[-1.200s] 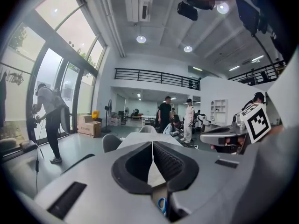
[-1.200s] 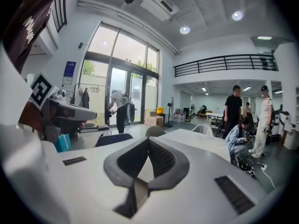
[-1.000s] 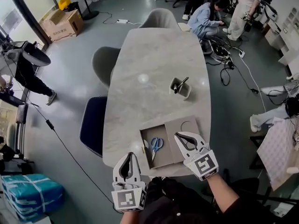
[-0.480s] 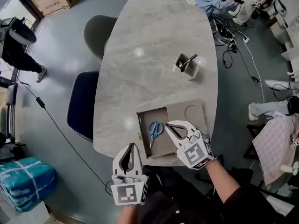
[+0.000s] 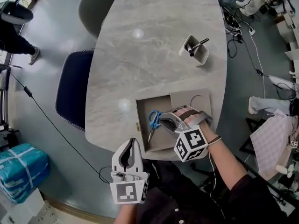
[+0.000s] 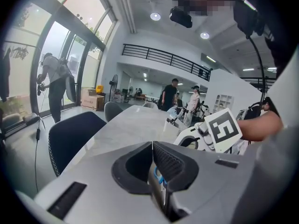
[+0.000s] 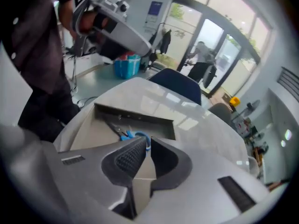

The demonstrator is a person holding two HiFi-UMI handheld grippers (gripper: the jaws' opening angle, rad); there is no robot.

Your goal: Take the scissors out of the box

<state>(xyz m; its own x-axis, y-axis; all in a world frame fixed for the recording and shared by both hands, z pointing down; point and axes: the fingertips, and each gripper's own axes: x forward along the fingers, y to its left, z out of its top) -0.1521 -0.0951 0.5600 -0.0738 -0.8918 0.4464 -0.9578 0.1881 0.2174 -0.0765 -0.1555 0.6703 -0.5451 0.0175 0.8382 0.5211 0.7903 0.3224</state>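
Scissors [image 5: 154, 120]: blue-handled, lying flat in the open box [image 5: 141, 141] at the near end of the table [image 5: 140, 64].
Change: the right gripper [image 5: 162, 122] has come down into the box. Its tips are just beside the handles and its jaws have just been opening, slightly parted with nothing between them.
Meaning: approach seemingly complete; grasp not yet made.
Left gripper [image 5: 133, 142]: jaws together, empty, at the table's near edge.
Writing: none legible; the marker cubes [image 5: 190, 143] bear only black-and-white squares.

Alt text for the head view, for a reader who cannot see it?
Seen from above, the right gripper reaches over an open box on a marble table. Its jaws have just been opening with nothing between them, tips close to the blue-handled scissors inside. The left gripper hangs shut by the table's near edge.
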